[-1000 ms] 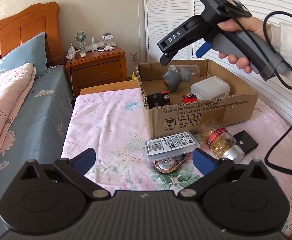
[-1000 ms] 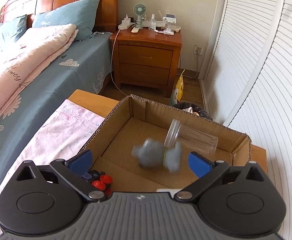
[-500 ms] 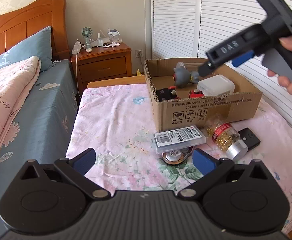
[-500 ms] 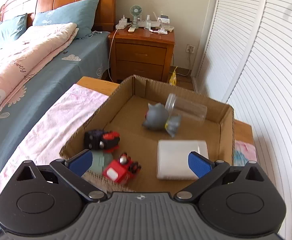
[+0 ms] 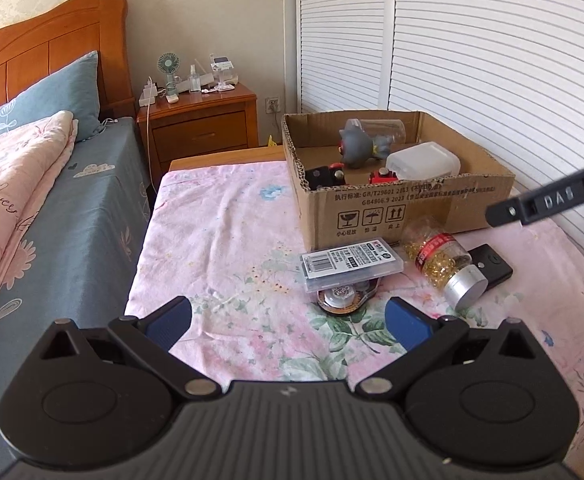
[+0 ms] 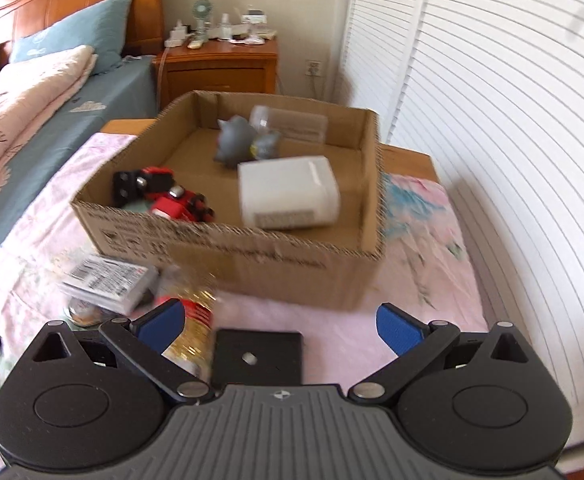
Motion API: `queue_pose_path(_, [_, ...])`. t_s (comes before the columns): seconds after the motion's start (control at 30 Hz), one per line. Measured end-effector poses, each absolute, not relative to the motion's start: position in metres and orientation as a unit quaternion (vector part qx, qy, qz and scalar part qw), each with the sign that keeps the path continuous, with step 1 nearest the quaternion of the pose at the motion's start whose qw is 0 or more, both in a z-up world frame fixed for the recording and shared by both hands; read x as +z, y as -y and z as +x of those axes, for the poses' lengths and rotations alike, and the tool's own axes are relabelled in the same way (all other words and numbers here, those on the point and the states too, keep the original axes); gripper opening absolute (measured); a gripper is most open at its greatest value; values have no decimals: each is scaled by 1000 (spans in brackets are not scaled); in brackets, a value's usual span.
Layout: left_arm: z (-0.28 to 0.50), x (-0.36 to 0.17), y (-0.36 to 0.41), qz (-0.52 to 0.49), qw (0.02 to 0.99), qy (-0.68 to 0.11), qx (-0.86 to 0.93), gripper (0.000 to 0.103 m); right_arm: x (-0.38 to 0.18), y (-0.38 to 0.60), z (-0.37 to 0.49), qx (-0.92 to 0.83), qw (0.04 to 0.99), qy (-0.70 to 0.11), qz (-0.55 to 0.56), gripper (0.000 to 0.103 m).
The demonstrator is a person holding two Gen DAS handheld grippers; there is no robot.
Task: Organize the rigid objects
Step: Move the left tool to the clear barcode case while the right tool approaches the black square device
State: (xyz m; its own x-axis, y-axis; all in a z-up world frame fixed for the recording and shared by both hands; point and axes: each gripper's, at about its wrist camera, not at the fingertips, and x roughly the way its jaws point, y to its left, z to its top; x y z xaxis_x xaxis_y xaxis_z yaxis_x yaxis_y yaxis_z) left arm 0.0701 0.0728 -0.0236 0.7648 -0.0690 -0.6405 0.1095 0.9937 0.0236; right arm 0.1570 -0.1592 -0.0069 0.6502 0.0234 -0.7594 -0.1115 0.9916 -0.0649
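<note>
A cardboard box (image 5: 404, 216) (image 6: 251, 260) stands on the pink floral cloth. Inside lie a grey toy (image 5: 358, 146) (image 6: 235, 142), a clear jar (image 6: 292, 120), a white container (image 5: 422, 162) (image 6: 287, 192) and red-and-black toy cars (image 6: 171, 200). In front of the box lie a flat clear case (image 5: 350, 262) (image 6: 107, 280) on a round tin (image 5: 342, 298), a bottle of yellow capsules (image 5: 442, 258) (image 6: 191, 328) and a small black device (image 5: 490, 266) (image 6: 257, 356). My left gripper (image 5: 287, 320) is open above the cloth, short of the case. My right gripper (image 6: 279, 324) is open over the black device.
A bed with a pink quilt (image 5: 7, 184) and blue sheet runs along the left. A wooden nightstand (image 5: 203, 120) with a small fan stands behind. White louvred doors (image 5: 472, 40) close the right side. The table's wooden edge (image 6: 408, 156) shows behind the box.
My right gripper has pulled back from above the box toward the near side, now low over the black device. The grey toy has come to rest in the box. My left gripper has drawn back slightly.
</note>
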Motion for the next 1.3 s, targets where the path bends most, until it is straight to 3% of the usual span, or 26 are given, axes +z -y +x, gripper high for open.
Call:
queue_pose_path(0.6, [74, -25, -57, 55, 924, -376, -36, 102, -82, 175, 134, 45, 895, -444, -22, 103])
queue_pose_path(1.3, [109, -42, -39, 54, 904, -420, -51, 102, -90, 196, 142, 27, 916, -399, -24, 103])
